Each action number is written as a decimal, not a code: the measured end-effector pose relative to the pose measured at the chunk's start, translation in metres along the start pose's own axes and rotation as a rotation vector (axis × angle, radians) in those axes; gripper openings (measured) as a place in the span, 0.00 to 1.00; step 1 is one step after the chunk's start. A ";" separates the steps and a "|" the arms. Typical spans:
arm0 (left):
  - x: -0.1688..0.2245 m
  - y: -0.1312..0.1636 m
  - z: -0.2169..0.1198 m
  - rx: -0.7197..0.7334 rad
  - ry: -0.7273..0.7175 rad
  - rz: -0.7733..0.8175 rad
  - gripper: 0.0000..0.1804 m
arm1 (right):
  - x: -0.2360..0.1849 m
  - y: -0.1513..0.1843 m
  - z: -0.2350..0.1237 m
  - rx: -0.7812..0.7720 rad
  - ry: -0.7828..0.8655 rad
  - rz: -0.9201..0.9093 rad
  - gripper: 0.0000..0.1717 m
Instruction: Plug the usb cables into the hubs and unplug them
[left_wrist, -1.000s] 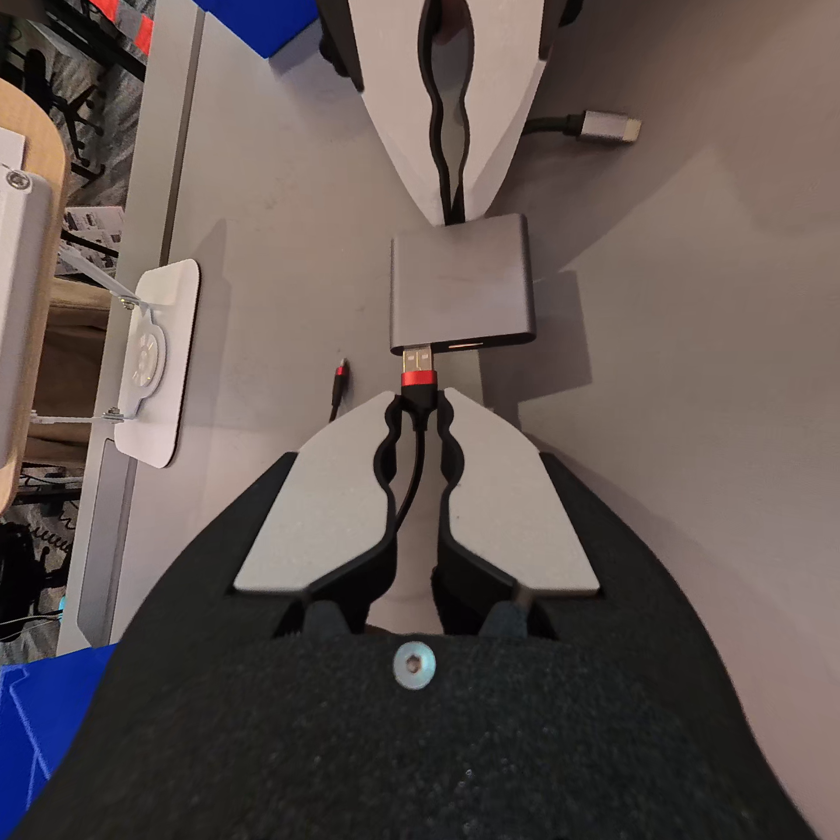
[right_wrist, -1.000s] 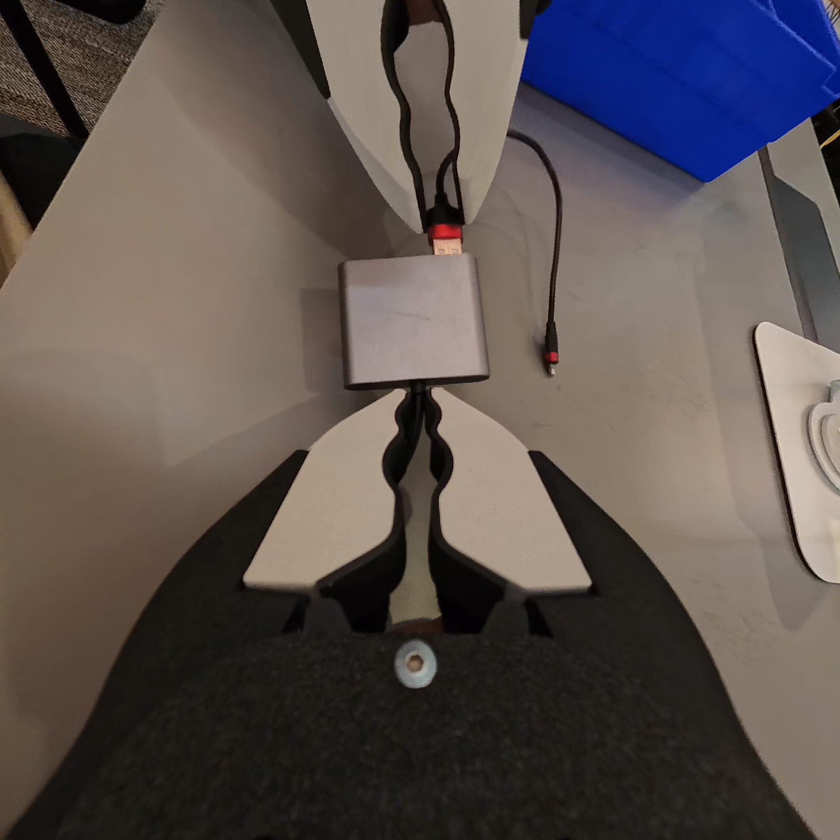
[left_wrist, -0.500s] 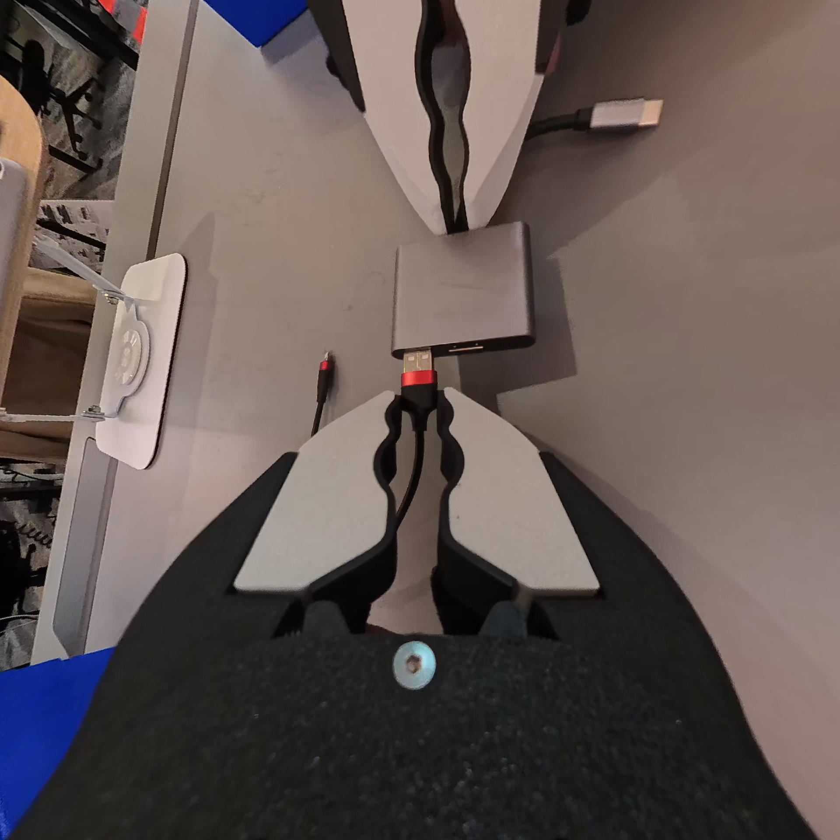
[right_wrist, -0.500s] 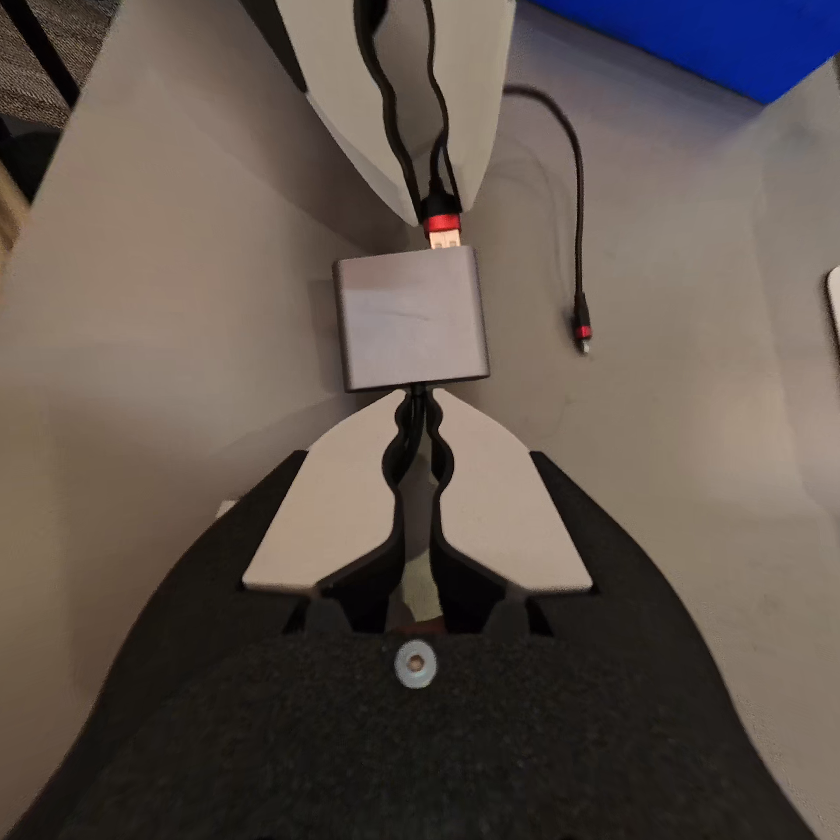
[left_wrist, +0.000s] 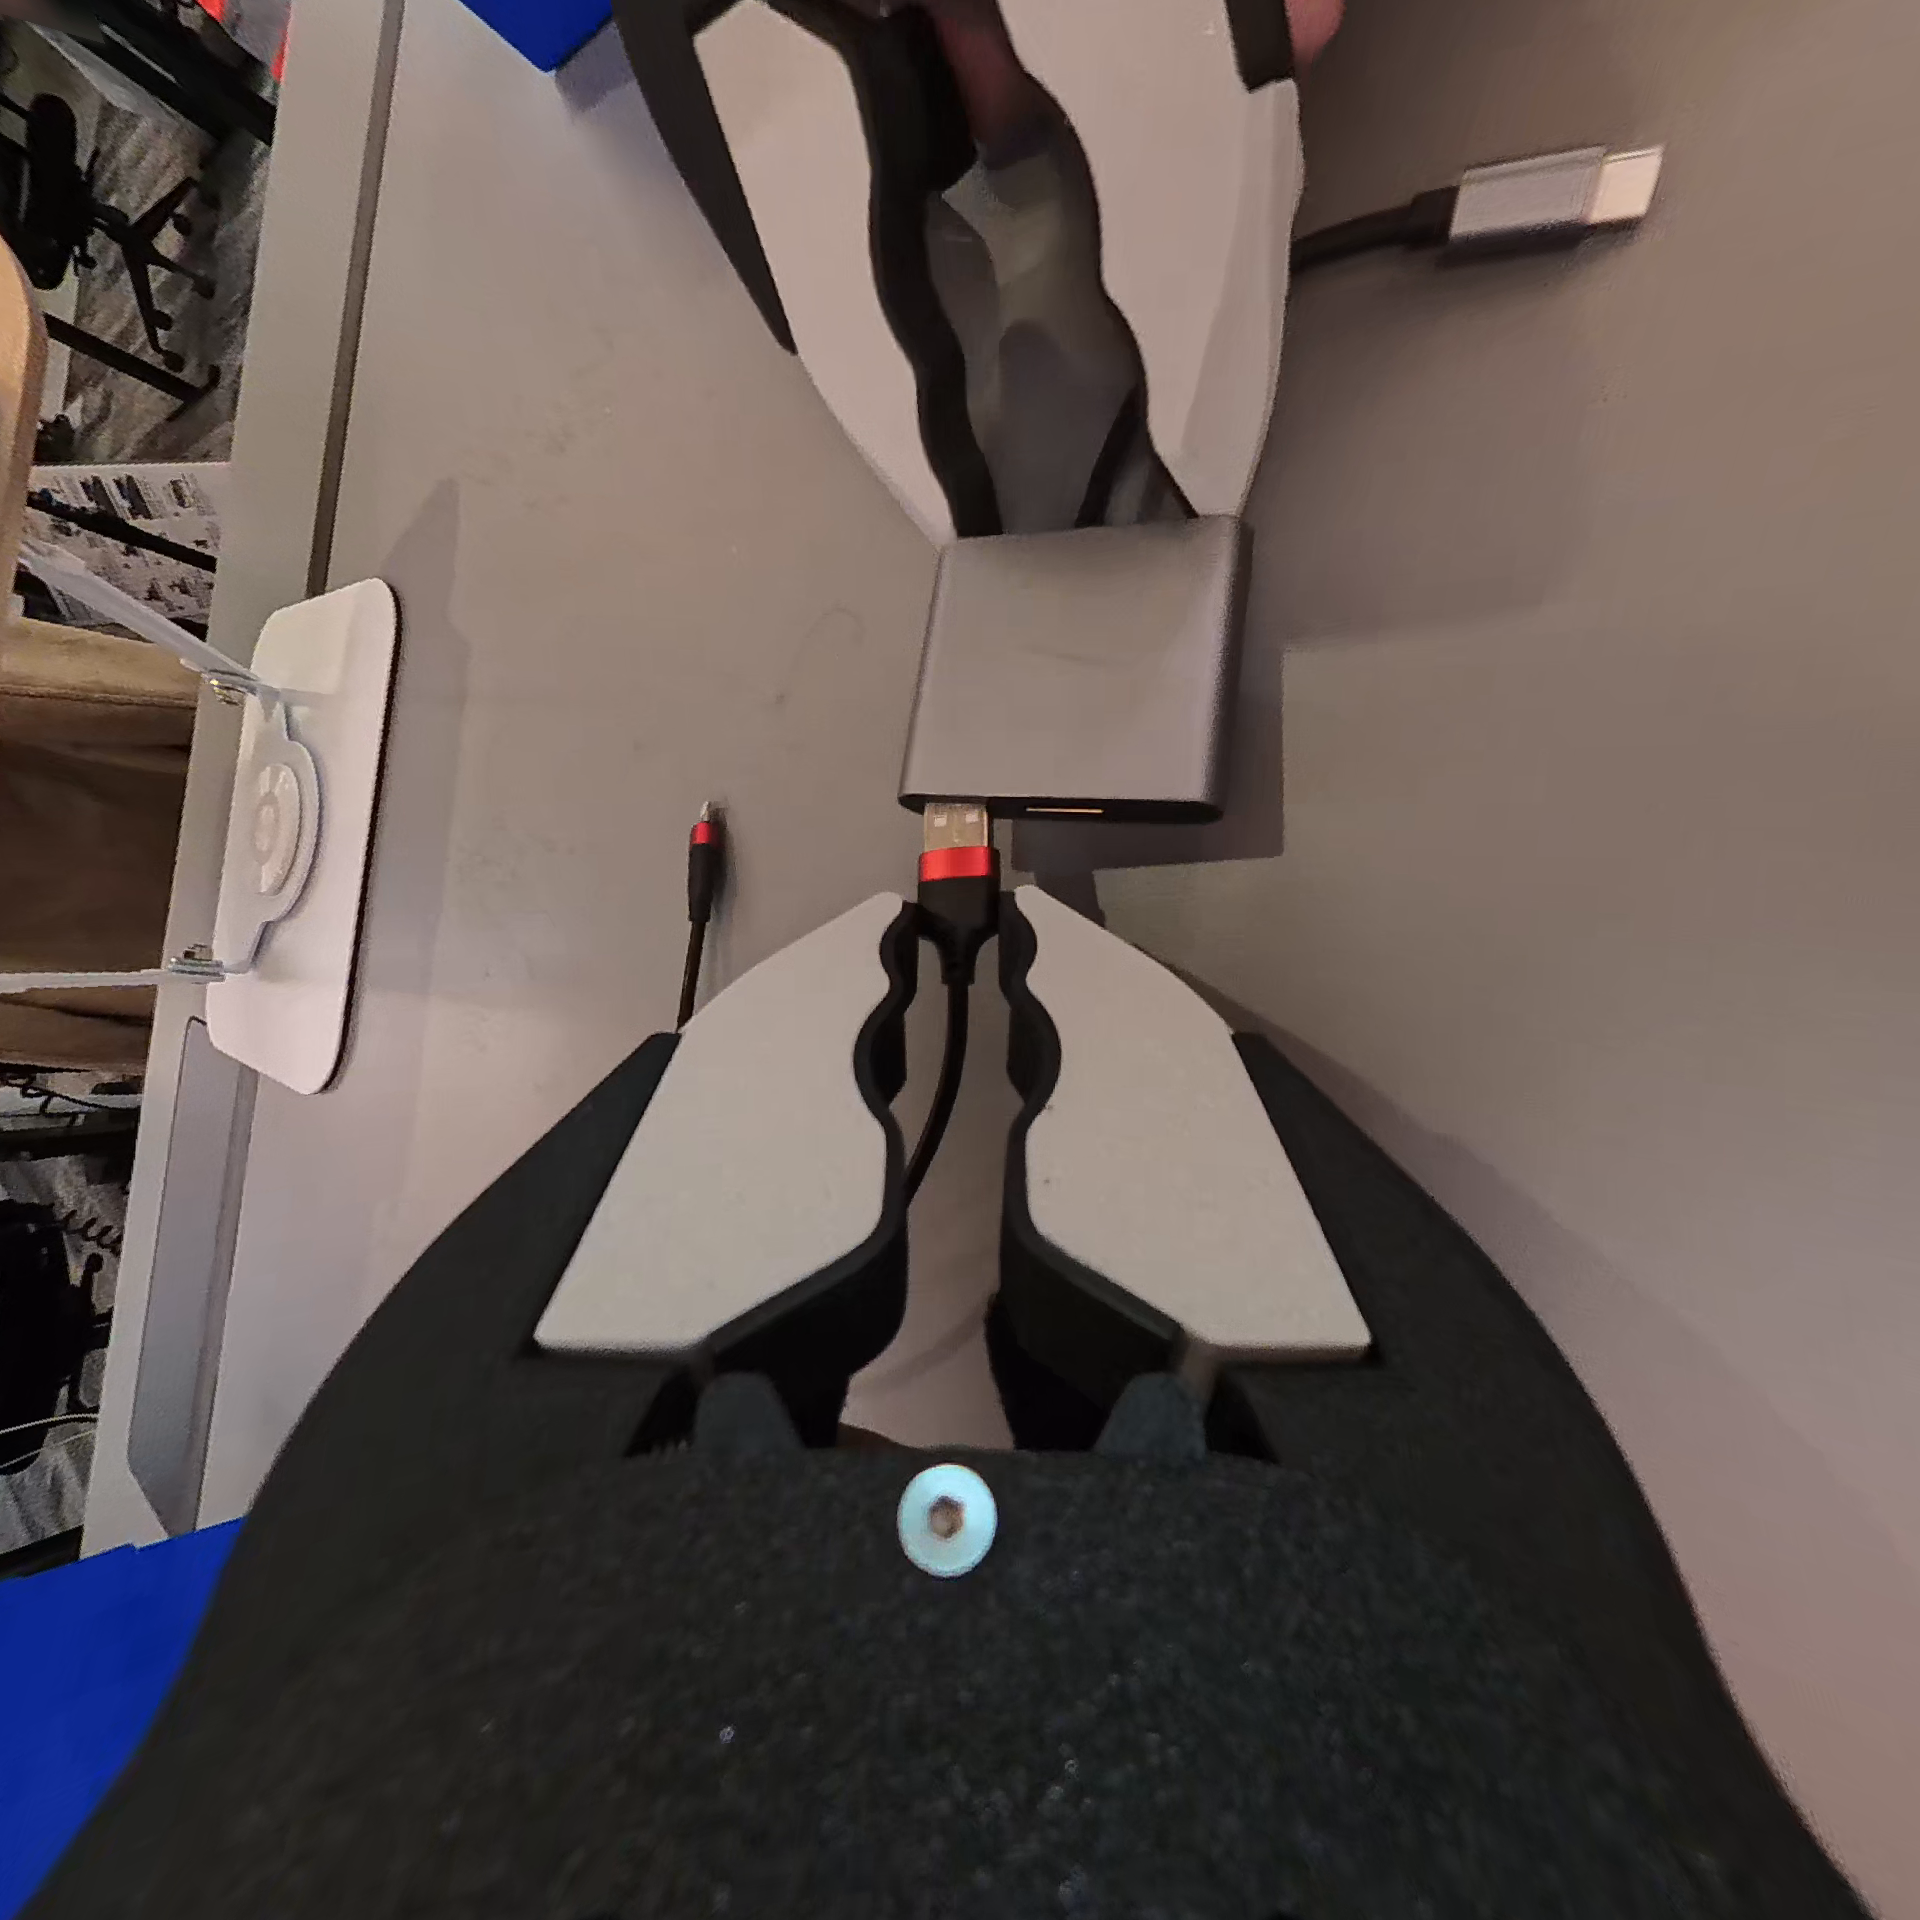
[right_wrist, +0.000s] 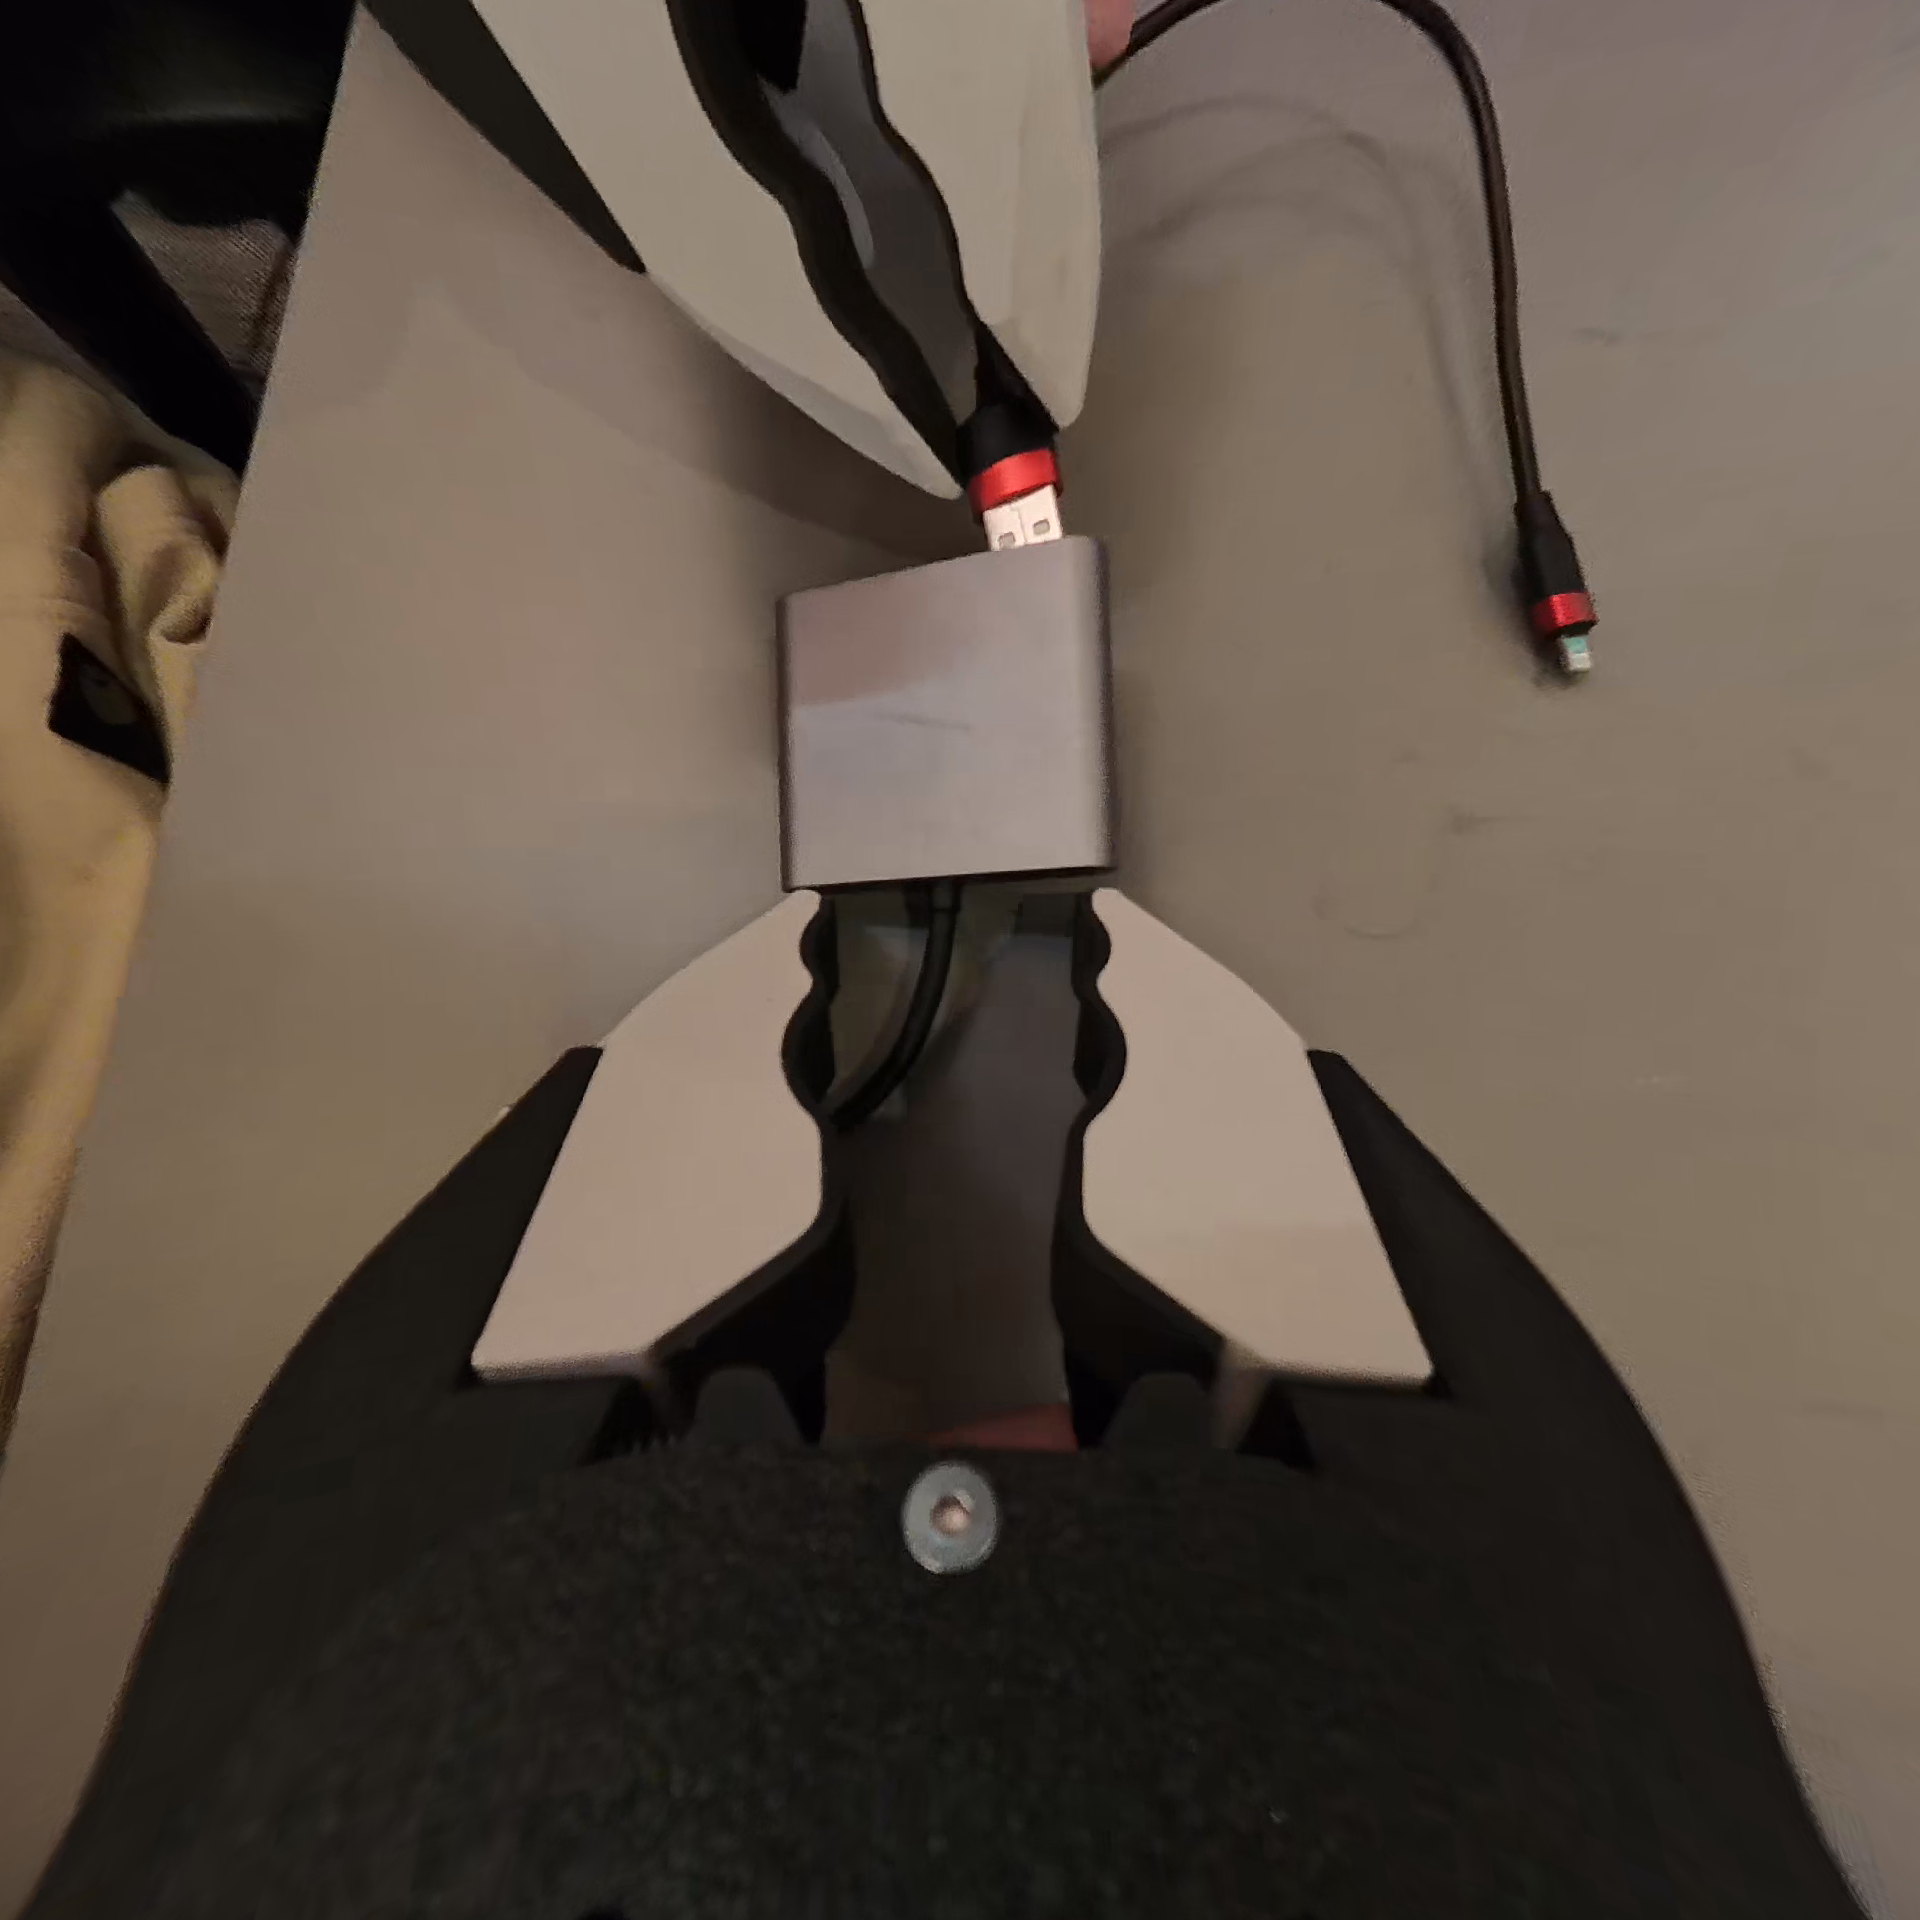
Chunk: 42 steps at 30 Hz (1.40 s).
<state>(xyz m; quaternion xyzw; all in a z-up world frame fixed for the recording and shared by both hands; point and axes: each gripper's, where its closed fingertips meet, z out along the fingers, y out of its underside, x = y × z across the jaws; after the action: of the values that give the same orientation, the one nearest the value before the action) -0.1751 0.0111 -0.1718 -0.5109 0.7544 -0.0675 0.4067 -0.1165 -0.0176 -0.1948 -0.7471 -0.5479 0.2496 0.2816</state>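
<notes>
We hold the black body of the red-collared USB plug clamped between the fingers of our left gripper; its metal tip sits in a port of the grey hub, which lies on the grey table. Our right gripper has its fingers apart, and the hub's own black cable runs loose between them, just behind the hub.

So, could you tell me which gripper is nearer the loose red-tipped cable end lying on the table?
Left. The left gripper sits just beside that cable end; the right gripper is beyond the hub.
</notes>
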 end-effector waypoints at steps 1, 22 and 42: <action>-0.001 0.000 0.000 0.000 -0.002 0.001 0.08 | 0.002 -0.001 -0.001 -0.001 -0.009 0.022 0.27; -0.014 -0.008 -0.010 0.023 -0.084 0.001 0.08 | -0.014 -0.043 -0.006 0.088 -0.518 0.298 0.15; -0.046 -0.043 -0.039 -0.044 -0.502 0.507 0.08 | 0.003 -0.061 -0.029 0.243 -0.276 0.133 0.07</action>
<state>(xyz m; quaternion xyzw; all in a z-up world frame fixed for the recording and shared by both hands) -0.1641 0.0170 -0.0987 -0.3167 0.7349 0.1797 0.5721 -0.1372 -0.0040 -0.1317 -0.7009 -0.4963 0.4321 0.2749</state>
